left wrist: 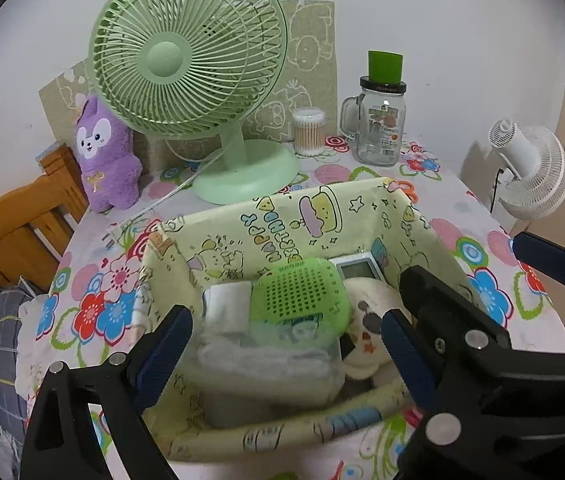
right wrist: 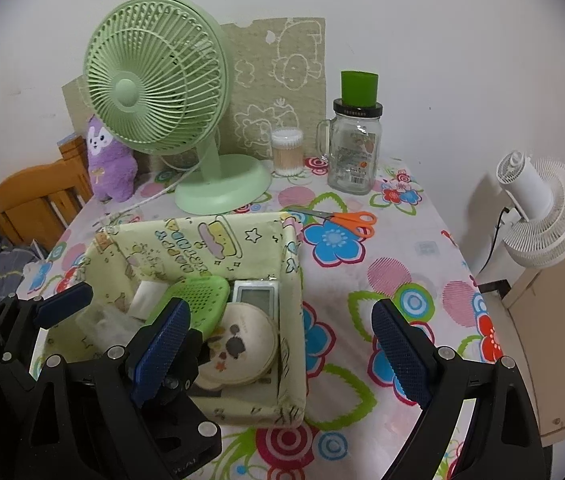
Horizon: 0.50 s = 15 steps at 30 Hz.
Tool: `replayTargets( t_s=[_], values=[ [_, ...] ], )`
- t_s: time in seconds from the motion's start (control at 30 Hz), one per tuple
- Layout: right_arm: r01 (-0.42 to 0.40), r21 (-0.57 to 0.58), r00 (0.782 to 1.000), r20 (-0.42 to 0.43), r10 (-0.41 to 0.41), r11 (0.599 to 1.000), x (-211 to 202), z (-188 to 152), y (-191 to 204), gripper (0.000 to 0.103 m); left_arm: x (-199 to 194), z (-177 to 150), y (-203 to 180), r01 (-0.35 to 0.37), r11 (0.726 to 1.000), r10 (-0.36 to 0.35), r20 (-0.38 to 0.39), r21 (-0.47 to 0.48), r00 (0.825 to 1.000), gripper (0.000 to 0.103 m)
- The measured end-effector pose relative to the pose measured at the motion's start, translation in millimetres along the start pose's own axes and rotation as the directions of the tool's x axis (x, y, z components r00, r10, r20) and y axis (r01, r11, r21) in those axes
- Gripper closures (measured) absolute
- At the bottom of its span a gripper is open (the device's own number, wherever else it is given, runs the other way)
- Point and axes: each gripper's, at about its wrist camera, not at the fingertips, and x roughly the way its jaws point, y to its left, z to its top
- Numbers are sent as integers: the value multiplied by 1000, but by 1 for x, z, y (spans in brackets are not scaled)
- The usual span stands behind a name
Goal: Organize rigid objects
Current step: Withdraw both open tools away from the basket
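2 grippers hover over a fabric storage box point(left wrist: 366, 200) with a cartoon print, and both are released with nothing between their pads. The left gripper point(left wrist: 282, 352) spreads its jaws above the box's near half, as if it had just let something go there. The right gripper point(right wrist: 282, 348) straddles the box's right wall, empty.

Inside, the rigid things are packed close so they fit: a green perforated case point(left wrist: 302, 296) leans on a white roll point(left wrist: 228, 304), a small digital display point(right wrist: 254, 296) stands at the far right corner, and a round cream tin point(right wrist: 242, 344) lies flat near it. Orange-handled scissors point(right wrist: 342, 218) lie outside, just beyond the box's far right corner; they look like the next item to collect.

Flowered cloth covers the table point(right wrist: 402, 264). Along its far edge, against a pale wall, stand a green fan point(left wrist: 190, 64), a purple plush point(left wrist: 102, 156), a tub of cotton swabs point(left wrist: 308, 132) and a glass jar point(left wrist: 380, 124). A white fan point(right wrist: 542, 208) sits off to the right, a wooden chair point(left wrist: 18, 224) to the left.
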Motion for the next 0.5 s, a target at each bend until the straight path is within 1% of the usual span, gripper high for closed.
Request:
replayTargets(
  t_s=[0.33,0.5],
  values=[
    [-12,-13,1000,16,12,1000,-28,-16,10,9,-29,-19,6,3,1000,-3,20,-14,1000,6],
    [-5,-30,1000,26,6,1000,-42,-24,15,9,-40,-28,8,-2,1000,3,24,-20,1000,6]
  ],
)
